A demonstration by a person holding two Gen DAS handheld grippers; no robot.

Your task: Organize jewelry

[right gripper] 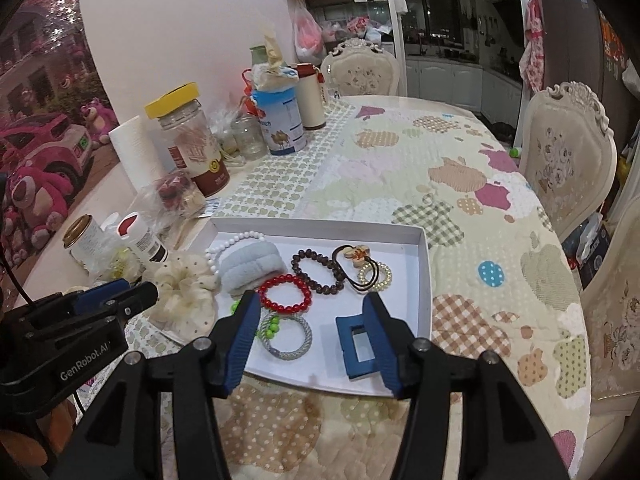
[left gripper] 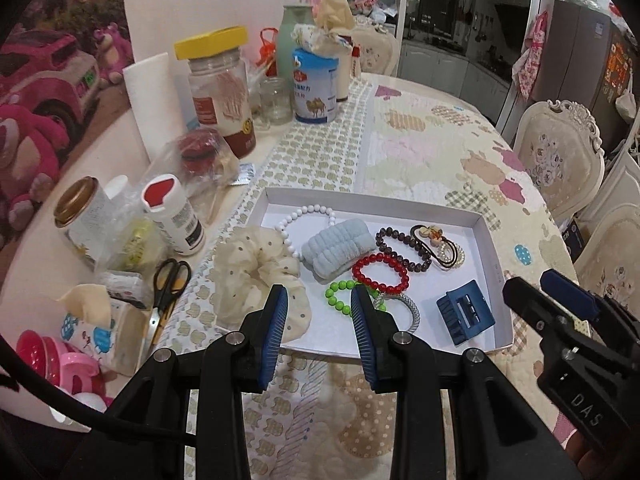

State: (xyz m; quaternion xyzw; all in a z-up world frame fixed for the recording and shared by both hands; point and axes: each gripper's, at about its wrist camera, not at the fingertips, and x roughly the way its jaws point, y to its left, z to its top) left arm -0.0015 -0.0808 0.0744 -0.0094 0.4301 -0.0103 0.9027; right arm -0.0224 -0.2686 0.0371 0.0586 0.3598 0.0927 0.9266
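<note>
A shallow white tray [left gripper: 491, 268] [right gripper: 426, 276] lies on the quilted table. It holds a red bead bracelet [left gripper: 403, 276] [right gripper: 280, 280], a brown bead bracelet [left gripper: 412, 262], green beads [left gripper: 334, 296], a grey mesh bangle [left gripper: 415, 312] [right gripper: 305, 340], a white bead bracelet [left gripper: 308, 210], a light blue fabric band [left gripper: 336, 248], an ornamented hair tie [left gripper: 434, 236] and a blue claw clip [left gripper: 464, 312] [right gripper: 345, 342]. A cream dotted scrunchie [left gripper: 248, 264] overlaps the tray's left edge. My left gripper [left gripper: 319, 294] hovers open over the tray's near side, holding nothing. My right gripper [right gripper: 312, 298] is open above the bangle and clip.
Jars, bottles, a blue tin [left gripper: 316, 84], a paper roll [left gripper: 154, 100] and black scissors [left gripper: 170, 280] crowd the table's left side. Upholstered chairs [right gripper: 568, 160] stand along the right and far edges. Patterned cloth [right gripper: 480, 208] covers the table to the right of the tray.
</note>
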